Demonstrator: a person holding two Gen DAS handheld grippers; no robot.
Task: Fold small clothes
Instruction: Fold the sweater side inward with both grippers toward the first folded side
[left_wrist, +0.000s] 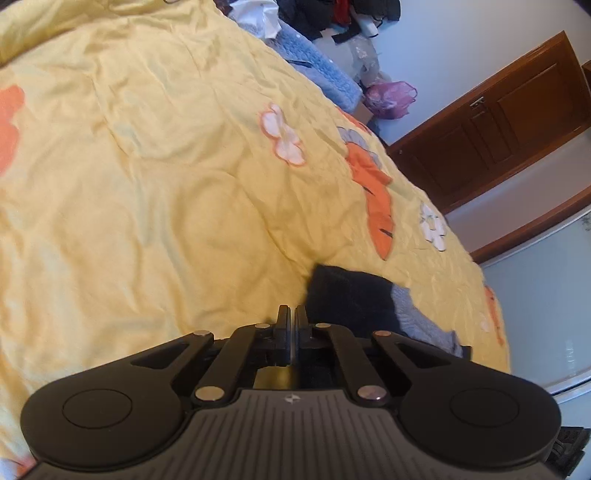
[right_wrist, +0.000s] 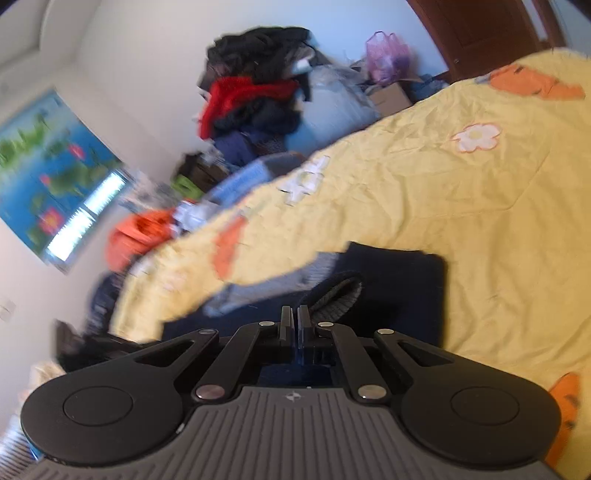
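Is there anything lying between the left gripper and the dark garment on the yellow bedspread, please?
Nothing visible stands between them. The left gripper is shut, just beside the left edge of the dark garment, with only bare yellow bedspread around it. Whether it pinches a bit of fabric cannot be told.

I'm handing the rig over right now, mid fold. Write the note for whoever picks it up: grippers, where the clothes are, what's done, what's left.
Left gripper: jaws shut, nothing visibly pinched; it sits at the near left edge of the dark garment.
Right gripper: jaws shut over the same dark garment; whether cloth is caught between them cannot be told.
Clothes: the dark garment lies on the yellow bedspread near the bed's edge, with a grey piece beside it.
Done: the garment looks partly folded, its edges roughly straight.
Left: check the grip, finish the fold, then do the grey piece.
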